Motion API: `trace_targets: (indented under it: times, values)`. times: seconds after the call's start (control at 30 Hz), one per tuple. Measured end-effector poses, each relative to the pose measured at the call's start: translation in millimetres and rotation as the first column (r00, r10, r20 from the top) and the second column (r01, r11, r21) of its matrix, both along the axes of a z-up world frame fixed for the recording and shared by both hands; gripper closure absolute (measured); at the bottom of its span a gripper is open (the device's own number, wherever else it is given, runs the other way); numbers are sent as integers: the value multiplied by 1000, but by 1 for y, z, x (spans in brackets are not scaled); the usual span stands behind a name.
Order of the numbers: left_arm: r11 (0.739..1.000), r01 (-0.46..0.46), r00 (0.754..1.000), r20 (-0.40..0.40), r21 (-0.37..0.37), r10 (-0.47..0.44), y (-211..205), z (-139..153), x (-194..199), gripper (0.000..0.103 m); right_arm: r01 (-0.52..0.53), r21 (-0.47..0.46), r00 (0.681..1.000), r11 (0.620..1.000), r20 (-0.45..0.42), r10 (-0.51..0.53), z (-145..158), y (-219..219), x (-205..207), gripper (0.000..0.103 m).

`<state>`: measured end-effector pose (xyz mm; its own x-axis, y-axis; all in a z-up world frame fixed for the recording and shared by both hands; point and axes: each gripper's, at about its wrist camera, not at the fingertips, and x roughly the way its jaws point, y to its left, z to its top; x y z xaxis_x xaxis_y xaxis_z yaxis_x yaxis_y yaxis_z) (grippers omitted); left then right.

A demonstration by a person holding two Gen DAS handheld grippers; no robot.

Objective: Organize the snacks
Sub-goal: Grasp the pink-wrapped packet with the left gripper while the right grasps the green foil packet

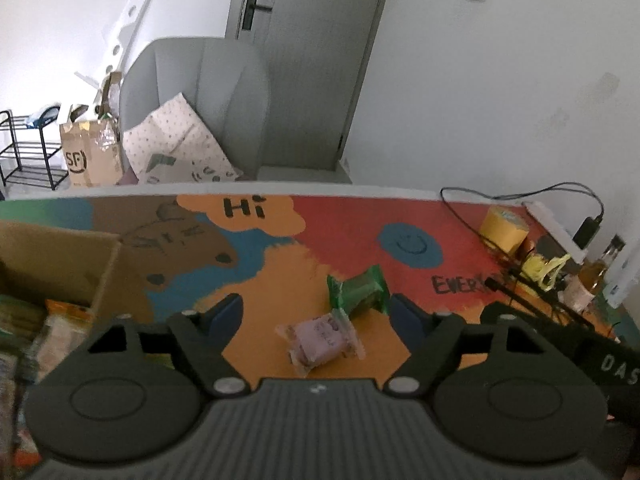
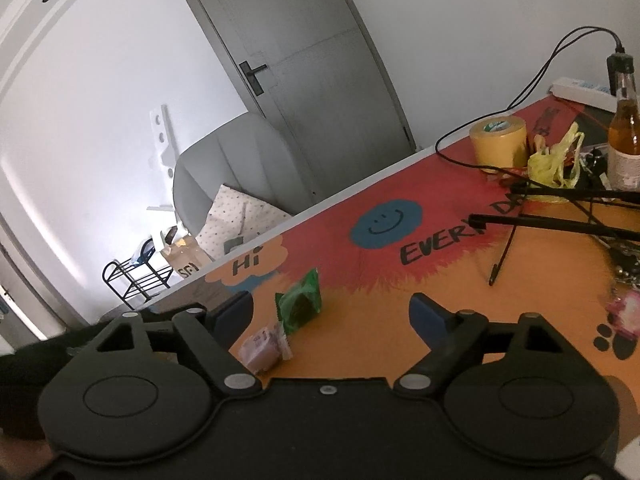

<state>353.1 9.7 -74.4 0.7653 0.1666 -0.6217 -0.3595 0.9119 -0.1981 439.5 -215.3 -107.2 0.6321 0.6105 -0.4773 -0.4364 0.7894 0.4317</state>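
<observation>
While both claws hang low over the painted worktop [image 1: 360, 232], neither has hold of anything. The left claw [image 1: 316, 312] stands with its blue-padded fingers [image 1: 228, 312] spread; a purple wrapped snack [image 1: 322, 338] lies on the orange patch between them, touching neither pad. A green wrapped snack [image 1: 360, 290] sits just behind it, the two wrappers meeting at one end, and its far corner lies close to the right-hand finger. A cardboard box [image 1: 60, 256] stands open on the worktop at the left, with more packets in it, too blurred to name.

The right claw [image 2: 332, 312] is spread wide as well, nothing between its fingers but bare orange surface. From its camera the purple snack [image 2: 262, 348] lies just beside its left finger [image 2: 236, 312], the green snack [image 2: 300, 304] a little further on. A pink packet [image 2: 624, 316] rests well off to the right, near a paw print. A roll of yellow tape [image 2: 498, 142] and a bottle [image 2: 624, 136] stand toward the far corner.
</observation>
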Motion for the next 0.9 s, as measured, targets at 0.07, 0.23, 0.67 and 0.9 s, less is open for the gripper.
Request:
trace_targets:
  times: [0.07,0.23,0.67,0.9]
  values:
    - [1000,-2,1000,-15,-5,2,-1,-7,7,28,2,3,1000,1000,-12,-1,-4,2,5,19]
    - [1000,-16,999,-51,-25,15,1,-24,20,34,4,-6,999,1000,-35,-5,-13,4,16,21]
    - [997,-28,994,-112,-74,20,8,-56,40,47,-30,-41,996,999,-85,26,-34,31,38,25]
    - [996,-19,995,-103,-86,10,16,-56,33,61,-47,-68,996,997,-84,41,-38,48,40,25]
